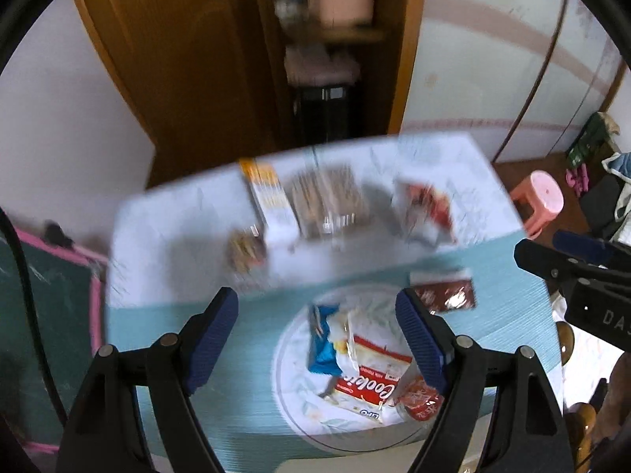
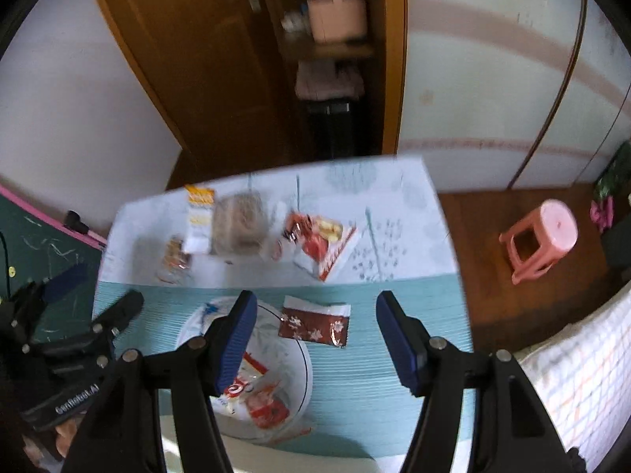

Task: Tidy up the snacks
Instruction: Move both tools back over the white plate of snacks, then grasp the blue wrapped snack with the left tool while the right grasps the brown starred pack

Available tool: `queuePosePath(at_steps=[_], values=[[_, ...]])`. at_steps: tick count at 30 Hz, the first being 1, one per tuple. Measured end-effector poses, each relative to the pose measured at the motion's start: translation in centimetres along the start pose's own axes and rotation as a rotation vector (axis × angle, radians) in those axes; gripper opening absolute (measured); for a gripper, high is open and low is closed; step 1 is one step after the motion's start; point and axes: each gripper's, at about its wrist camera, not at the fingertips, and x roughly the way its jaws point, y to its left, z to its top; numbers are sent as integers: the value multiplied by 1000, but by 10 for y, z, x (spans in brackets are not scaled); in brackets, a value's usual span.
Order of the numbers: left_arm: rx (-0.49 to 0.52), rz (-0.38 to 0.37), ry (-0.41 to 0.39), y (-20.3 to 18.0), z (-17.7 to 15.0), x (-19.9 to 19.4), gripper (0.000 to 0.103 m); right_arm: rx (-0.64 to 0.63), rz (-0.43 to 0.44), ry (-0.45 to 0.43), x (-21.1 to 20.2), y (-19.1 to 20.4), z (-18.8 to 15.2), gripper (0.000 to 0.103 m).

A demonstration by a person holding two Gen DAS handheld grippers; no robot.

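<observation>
Table point(image 2: 414, 315) under pale cloth and teal mat, wooden door behind, pink stool point(image 2: 542, 236) standing on floor off right edge. Round plate point(image 1: 292, 374) sitting near front edge, carrying red cookie packet point(image 1: 370, 378) and blue packet point(image 1: 321, 347). Dark red packet point(image 2: 315, 325) lying on mat just beside plate. More snacks point(image 2: 236, 224) lining far edge, blurred. Left gripper point(image 1: 317, 339) hovering over plate, jaws spread wide, gripping nothing. Right gripper point(image 2: 311, 339) hovering above mat, jaws spread, holding nothing.

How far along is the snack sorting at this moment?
Partly done: a blue packet and cookie pack already lie in the plate. Both grippers are open and empty. The dark red packet beside it and snacks farther back remain.
</observation>
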Motion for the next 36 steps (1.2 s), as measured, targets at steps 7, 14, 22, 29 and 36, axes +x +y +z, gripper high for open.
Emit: queuePosePath(at_steps=[7,14,22,29,36], values=[[-64,-25,182,5,-23,82,81,104,85,181,87,-15,-15,63],[-62,-41,239,2,-35,114,81,112,59,262,132,-10,-24,63],[-56,-53,277,-2,-46,132,46,-10,-32,258,137,18,-29,65],[-22,-34,262,-13,-50,125,29,-68,-66,240,133,36,-41,32],[-39,-43,180,-16,-48,85,28,-19,3,182,105,29,-48,26]])
